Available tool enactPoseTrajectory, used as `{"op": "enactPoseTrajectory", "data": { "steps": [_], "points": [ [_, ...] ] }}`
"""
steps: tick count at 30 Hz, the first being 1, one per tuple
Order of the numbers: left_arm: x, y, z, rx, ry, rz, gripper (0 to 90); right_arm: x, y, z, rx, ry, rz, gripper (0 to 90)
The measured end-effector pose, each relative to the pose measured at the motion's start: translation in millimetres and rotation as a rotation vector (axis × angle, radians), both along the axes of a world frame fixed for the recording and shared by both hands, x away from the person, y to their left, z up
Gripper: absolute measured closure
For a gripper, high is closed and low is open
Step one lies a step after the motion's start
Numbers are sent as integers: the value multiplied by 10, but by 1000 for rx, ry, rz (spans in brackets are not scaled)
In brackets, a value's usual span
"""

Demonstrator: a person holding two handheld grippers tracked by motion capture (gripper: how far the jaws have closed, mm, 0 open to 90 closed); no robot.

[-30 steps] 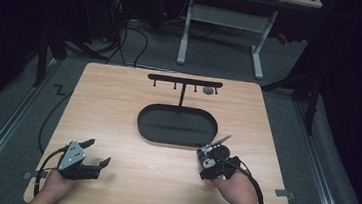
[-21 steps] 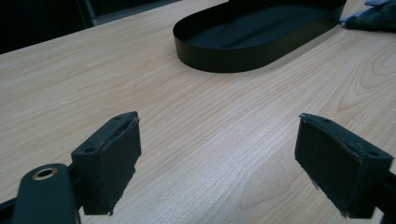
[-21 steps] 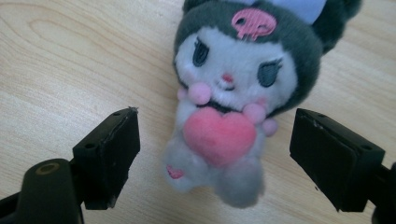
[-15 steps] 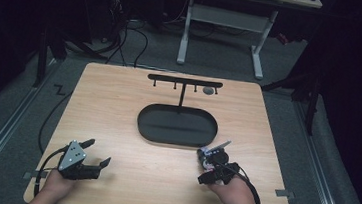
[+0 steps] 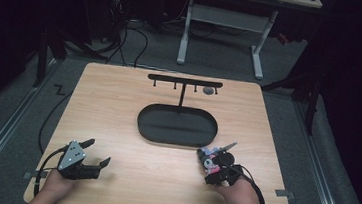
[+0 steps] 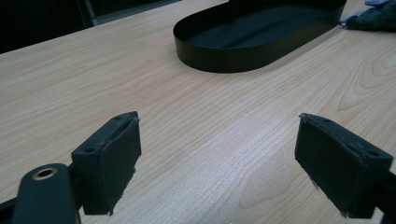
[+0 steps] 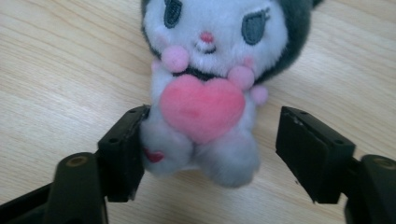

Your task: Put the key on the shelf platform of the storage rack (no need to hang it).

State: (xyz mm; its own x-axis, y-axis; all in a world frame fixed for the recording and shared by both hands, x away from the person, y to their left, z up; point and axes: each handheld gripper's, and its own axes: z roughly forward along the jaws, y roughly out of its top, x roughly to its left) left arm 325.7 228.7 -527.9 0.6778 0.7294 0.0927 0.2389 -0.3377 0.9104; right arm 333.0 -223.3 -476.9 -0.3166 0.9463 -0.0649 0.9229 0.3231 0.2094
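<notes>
Between my right gripper's [image 7: 210,154] spread jaws lies a plush toy [image 7: 210,79], its pink heart [image 7: 203,107] plain up close; one jaw touches its side. From above it's a blur beside the black tray [image 5: 176,126]. My left gripper [image 6: 229,158] gapes over bare table [image 6: 196,112].

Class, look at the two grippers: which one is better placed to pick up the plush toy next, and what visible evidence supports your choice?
Right. The right gripper has its open jaws on either side of the plush toy, one pad already against it. The left gripper sits open over bare table, across from the toy.
</notes>
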Motion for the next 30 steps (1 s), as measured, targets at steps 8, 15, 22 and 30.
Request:
{"op": "enactPoseTrajectory", "data": {
  "steps": [8, 15, 22, 30],
  "points": [
    [-5, 0, -1, 0, -4, 0, 154, 16, 13, -30, 18, 1, -2, 350],
    [-4, 0, -1, 0, -3, 0, 154, 55, 30, -75, 17, 4, -1, 420],
    [-4, 0, -1, -1, -3, 0, 154, 42, 39, -11, -15, -17, 12, 477],
    [-4, -1, -2, -1, -3, 0, 154, 25, -5, 137, 10, -37, 15, 478]
  ]
}}
